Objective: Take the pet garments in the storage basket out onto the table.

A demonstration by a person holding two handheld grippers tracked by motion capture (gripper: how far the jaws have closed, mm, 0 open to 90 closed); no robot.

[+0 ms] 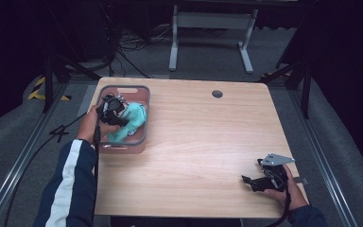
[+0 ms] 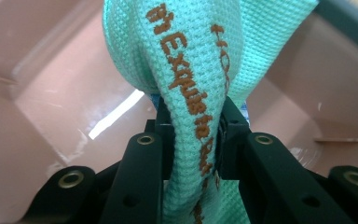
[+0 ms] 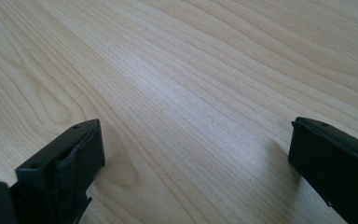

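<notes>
In the pink basket (image 1: pixel 144 97), the left claw (image 2: pixel 193 133) grips the cloth (image 2: pixel 191 56).

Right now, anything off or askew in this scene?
Nothing stands out. The left gripper is shut on the mint waffle-weave towel inside the pink basket; the right gripper rests open on the bare wooden table.

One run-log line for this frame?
left gripper: shut on mint cloth | over pink basket | right gripper: open, at bare table
</notes>
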